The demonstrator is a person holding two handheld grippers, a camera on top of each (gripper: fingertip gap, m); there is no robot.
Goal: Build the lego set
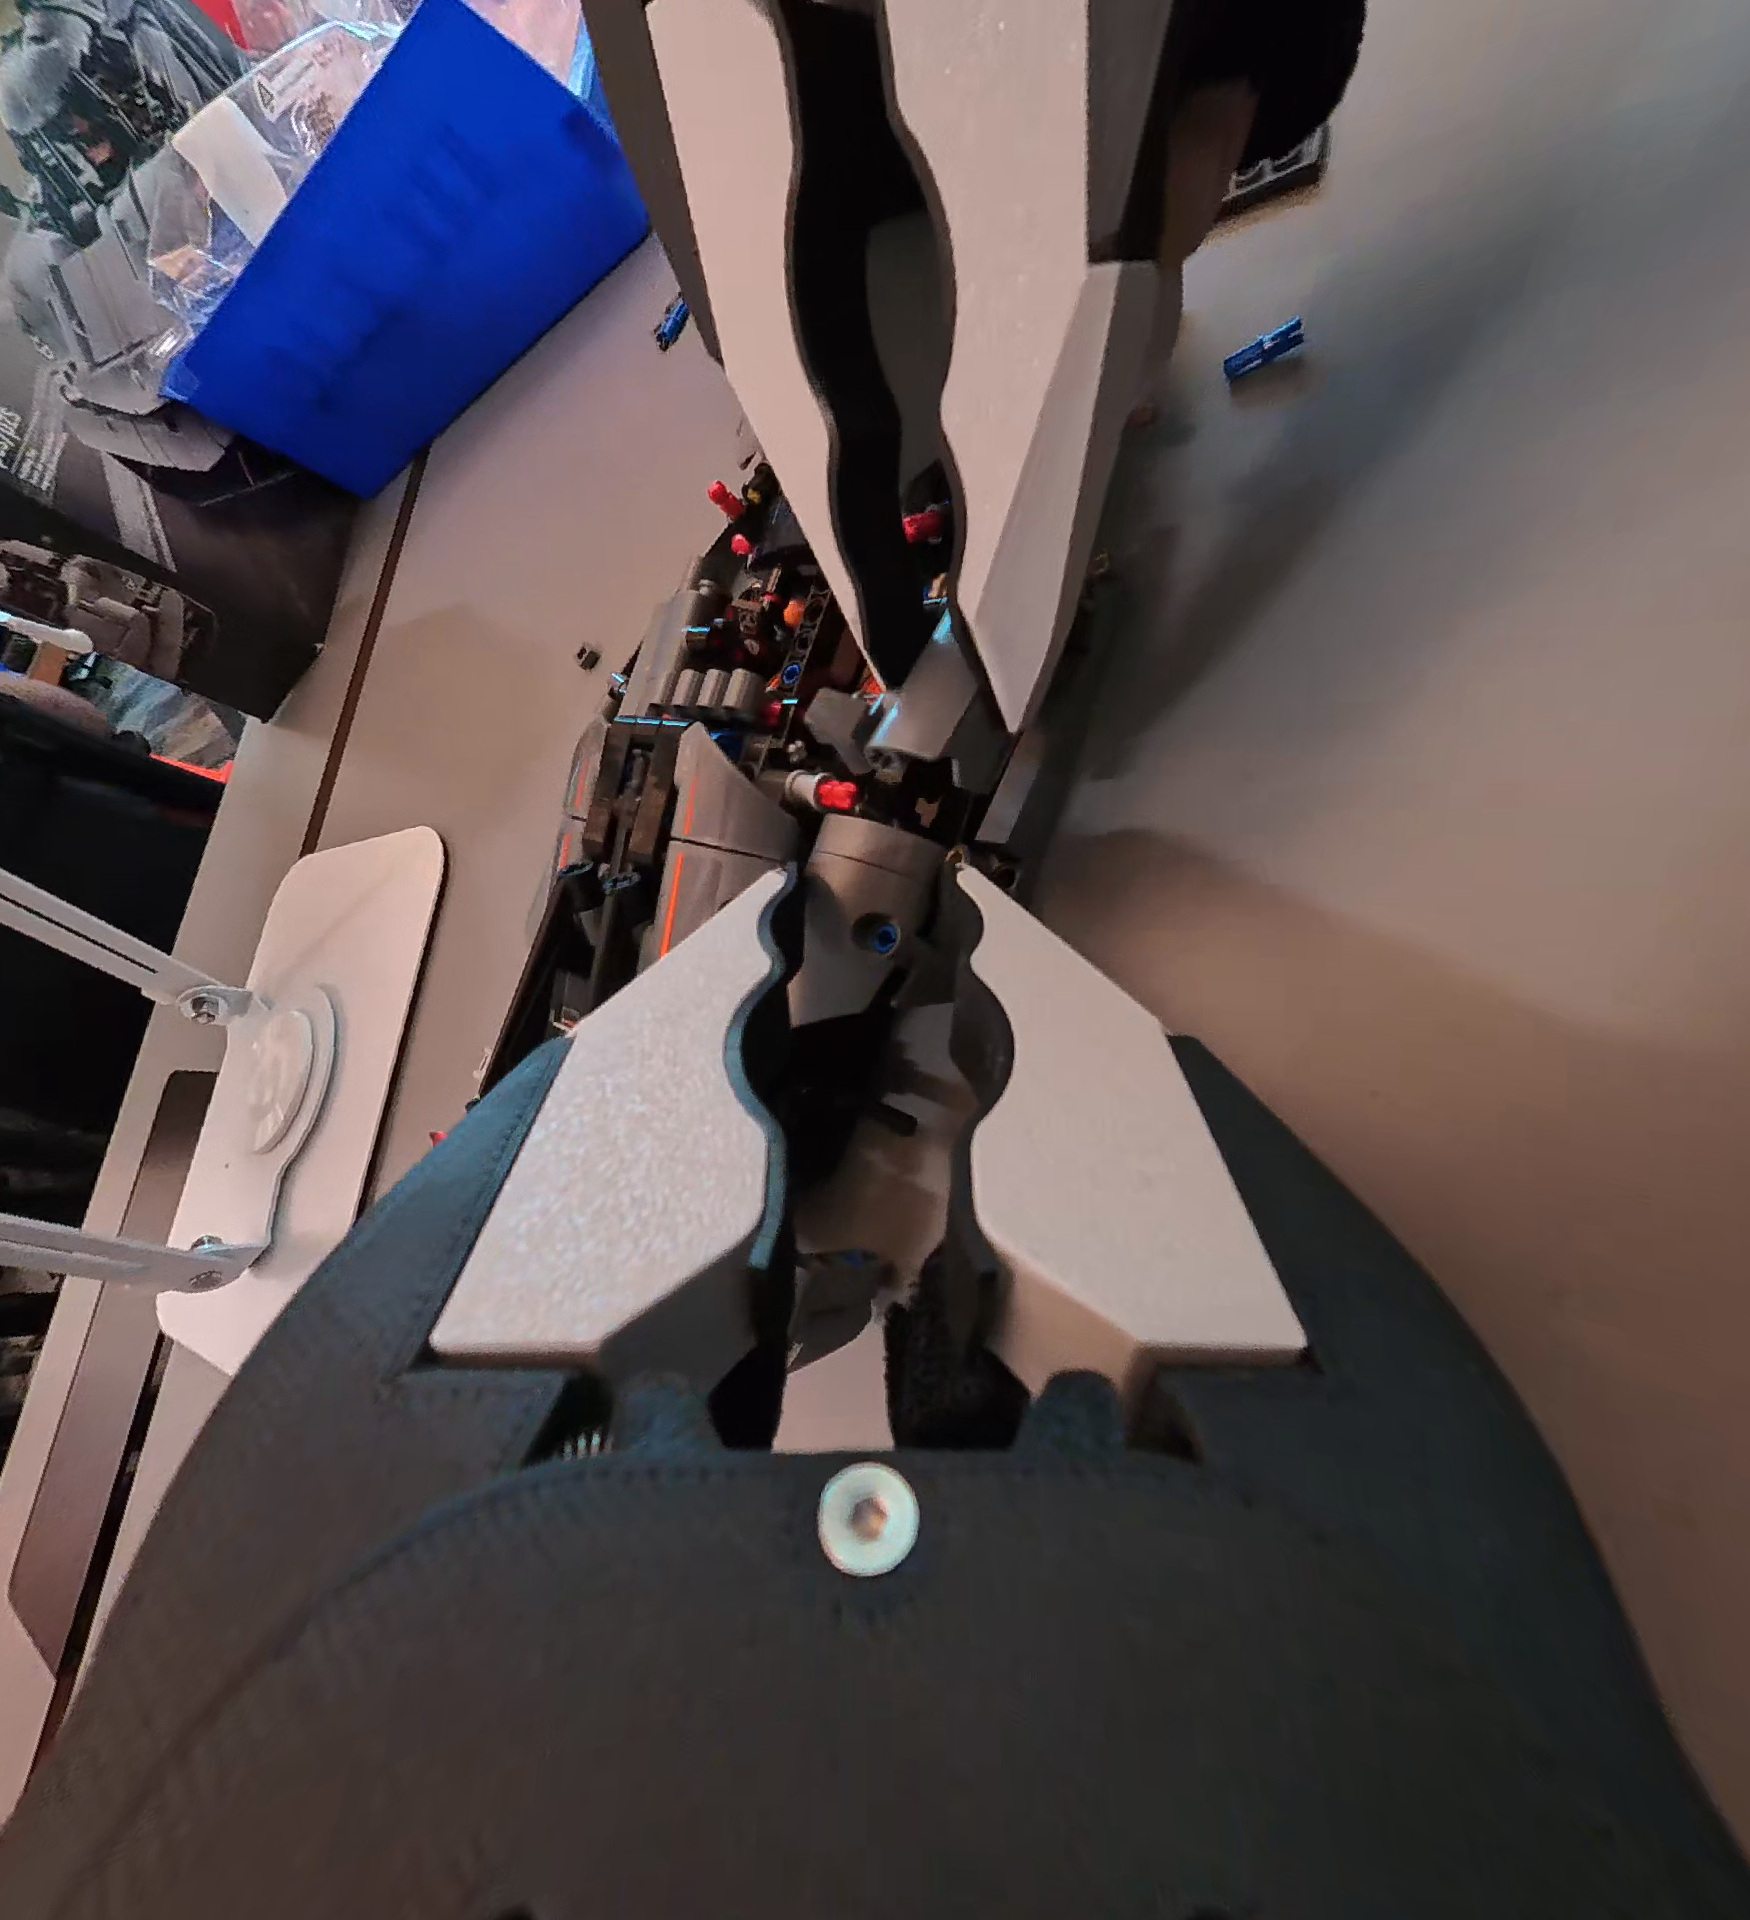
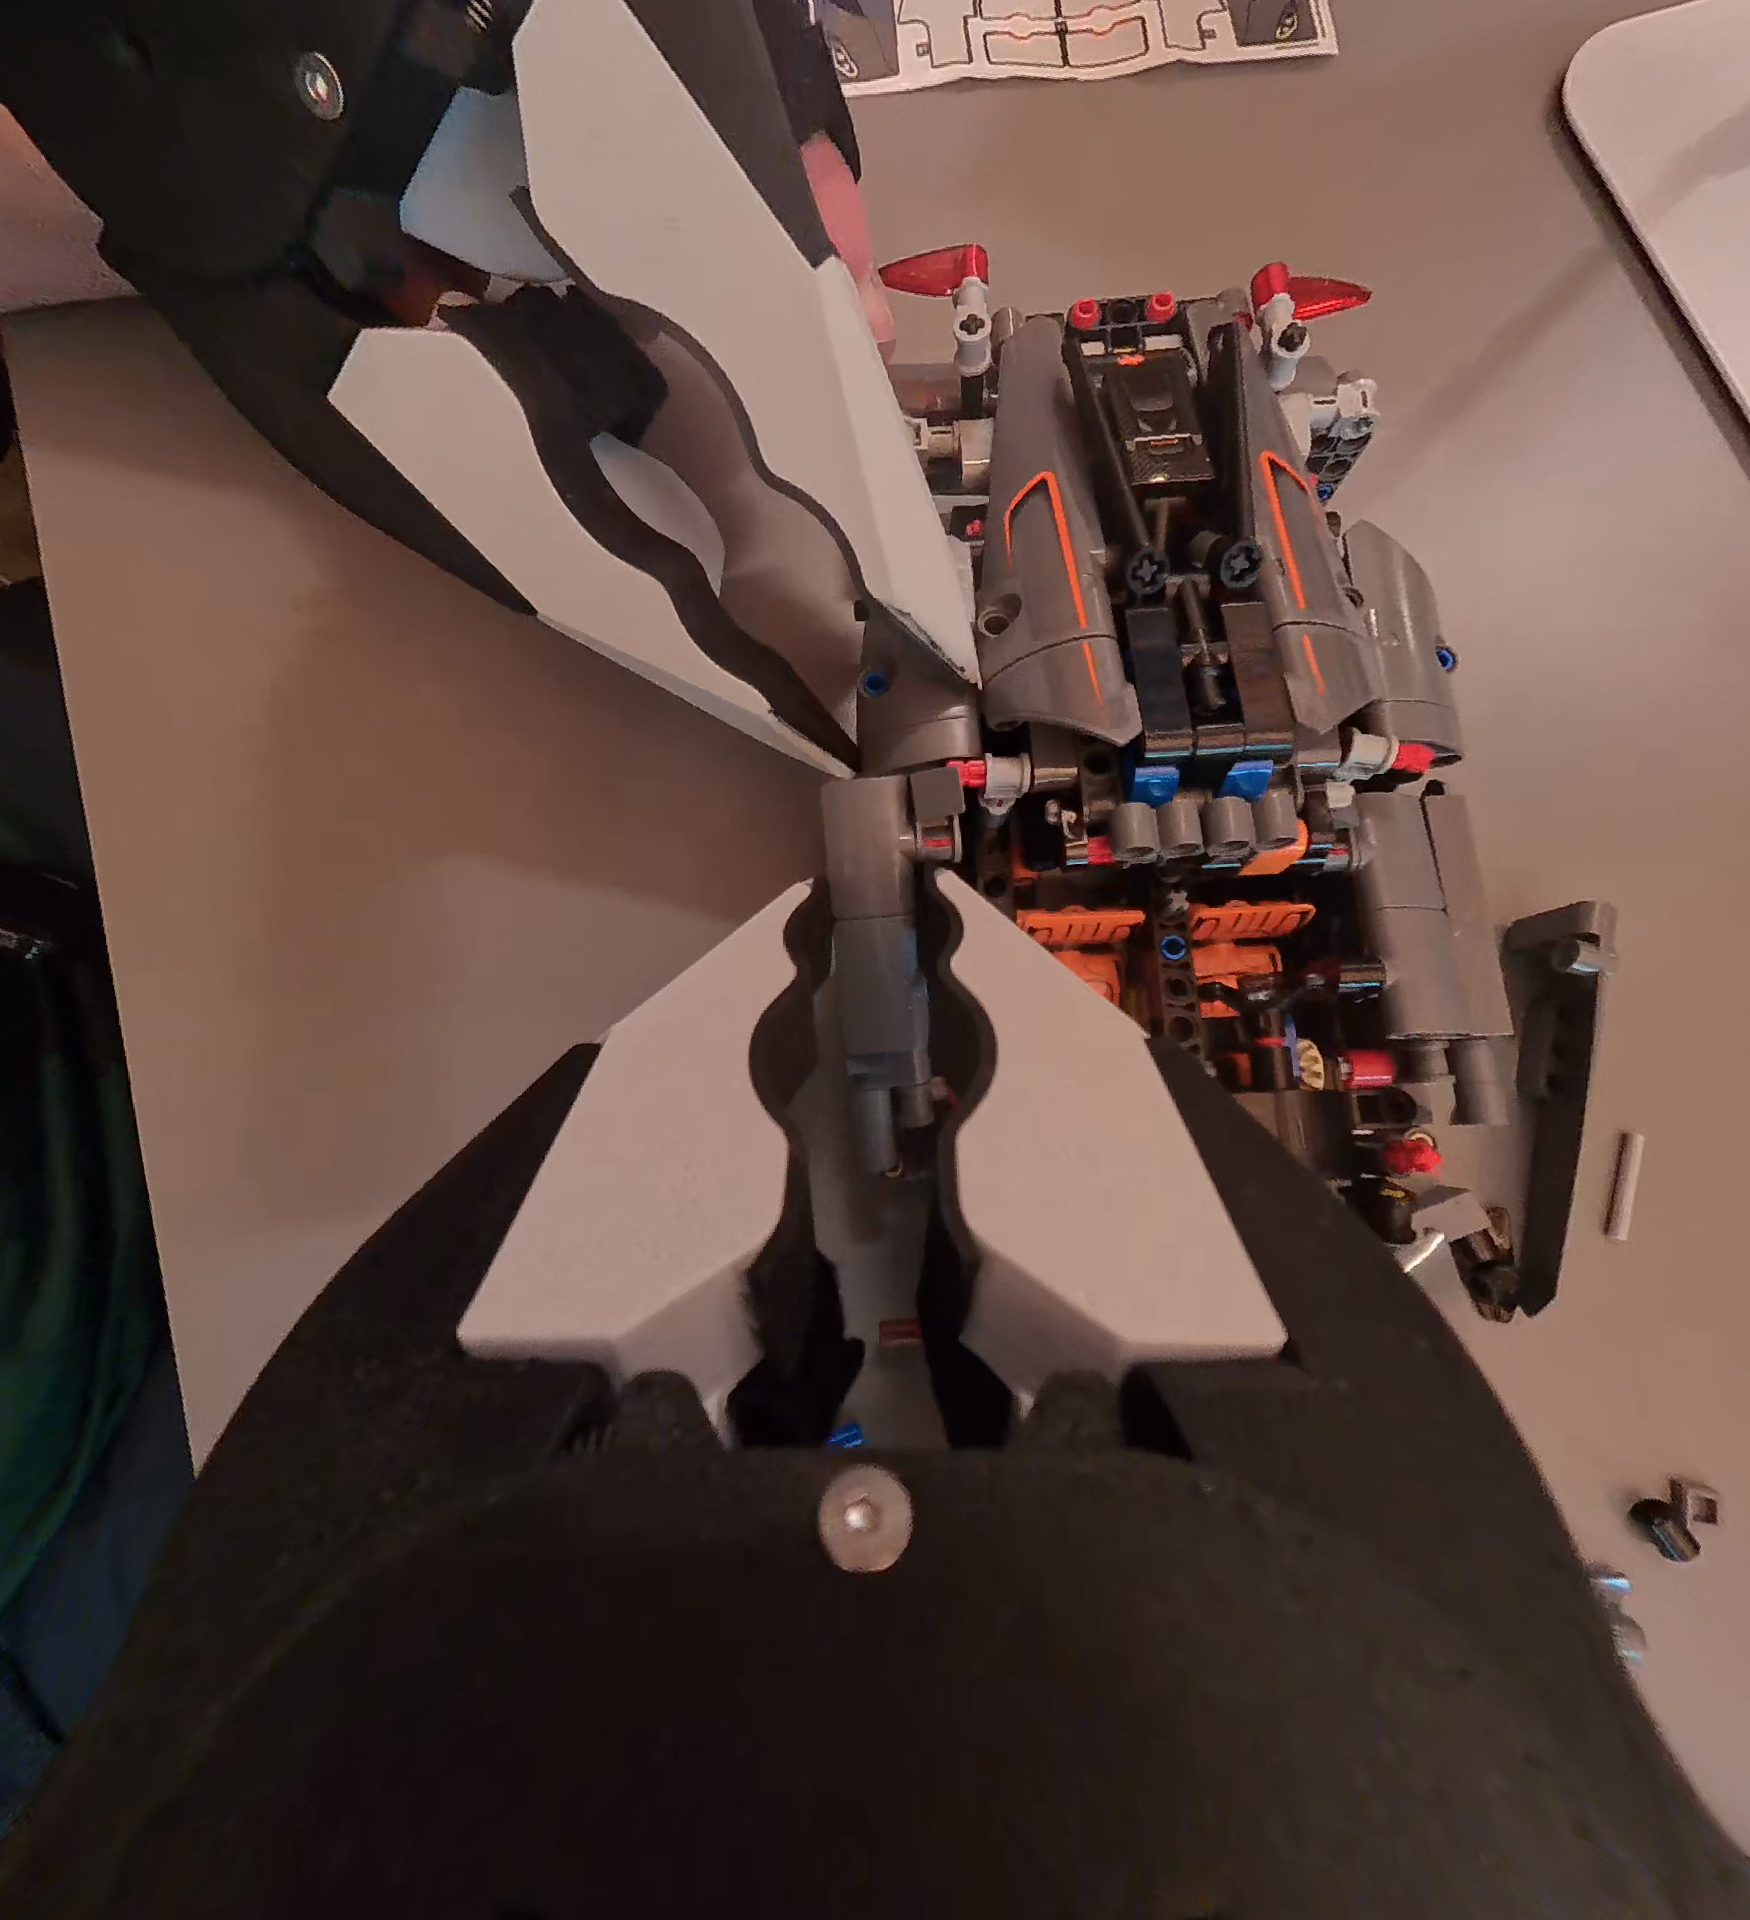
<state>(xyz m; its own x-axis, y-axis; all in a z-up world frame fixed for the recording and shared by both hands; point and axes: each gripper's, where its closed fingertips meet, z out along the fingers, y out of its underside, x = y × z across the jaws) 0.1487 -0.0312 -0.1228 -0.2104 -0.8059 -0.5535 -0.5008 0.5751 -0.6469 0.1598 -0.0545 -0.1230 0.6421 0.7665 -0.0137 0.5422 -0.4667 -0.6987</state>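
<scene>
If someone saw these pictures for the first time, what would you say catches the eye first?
Most striking is the half-built grey lego car with orange stripes, mid-table. Both grippers meet at its near side: the right gripper shut on a grey side panel, the left gripper pinching the neighbouring grey piece. A bright blue bin sits behind.

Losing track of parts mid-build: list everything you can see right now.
Lego model: one, dark grey with orange stripes, middle of table.
Side piece: one, grey, at the model's edge.
Loose panel: one, dark grey, beside the model.
Small loose parts: at least three, grey and white, near that panel.
Blue pin: at least one, on the table.
Bin: one, blue, beside the set box.
Instruction sheet: one, white, beyond the model.
Left gripper: clamps the model's grey fender.
Right gripper: clamps the side piece.
</scene>
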